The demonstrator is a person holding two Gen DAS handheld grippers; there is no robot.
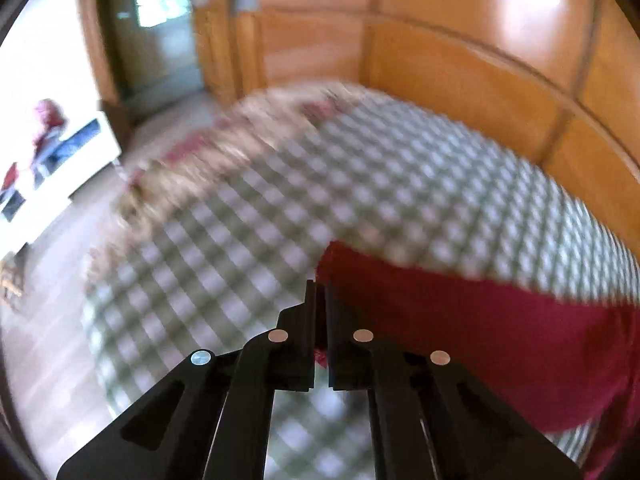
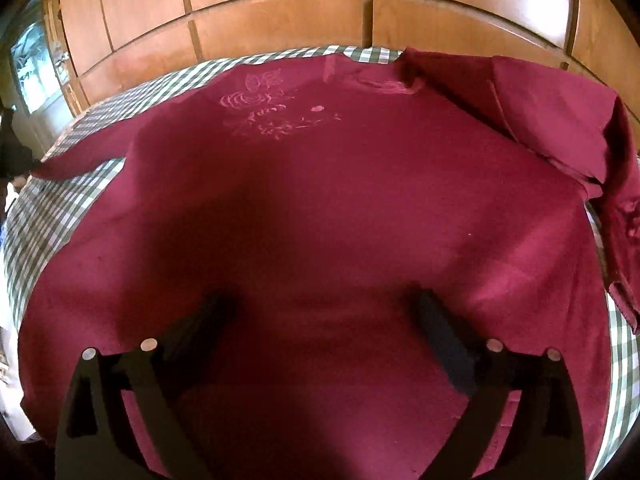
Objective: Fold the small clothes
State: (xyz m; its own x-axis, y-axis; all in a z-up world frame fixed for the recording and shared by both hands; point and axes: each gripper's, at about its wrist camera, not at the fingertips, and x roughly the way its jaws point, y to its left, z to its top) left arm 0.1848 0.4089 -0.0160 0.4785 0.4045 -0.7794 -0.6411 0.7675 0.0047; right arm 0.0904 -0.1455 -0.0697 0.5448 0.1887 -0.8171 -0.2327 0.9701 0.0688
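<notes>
A dark red shirt (image 2: 320, 200) lies spread on a green-and-white checked cloth (image 1: 280, 208), with wooden panels (image 2: 280, 20) behind. What the cloth covers, a bed or a worktop, cannot be told.

On the left, the left gripper (image 1: 320, 292) points down at the cloth, and its view is blurred. Its jaws are clenched tight together, with red fabric showing in the slit between them near their base. The shirt's edge begins right at the jaw tips and runs off to the right of them. The grip appears to be on a corner or sleeve end of the shirt, though the blur leaves that uncertain. To the left of the jaws there is only checked cloth, then pale floor beyond it.

On the right, the right gripper (image 2: 324, 316) hovers low over the shirt's body with its jaws released, spread wide, and nothing between them but flat fabric below. Straight ahead of the jaws, pale embroidery (image 2: 272, 112) marks the chest. Ahead and to the right, a sleeve (image 2: 560, 120) is already turned in over the shirt. Ahead and far to the left, the other sleeve (image 2: 76, 160) stretches outward across the cloth.

The step in hand looks like the sleeve fold: one side done, one left. Next, the left sleeve likely needs carrying across towards the middle, while the open right jaws press or pinch the body so that it does not slide.
</notes>
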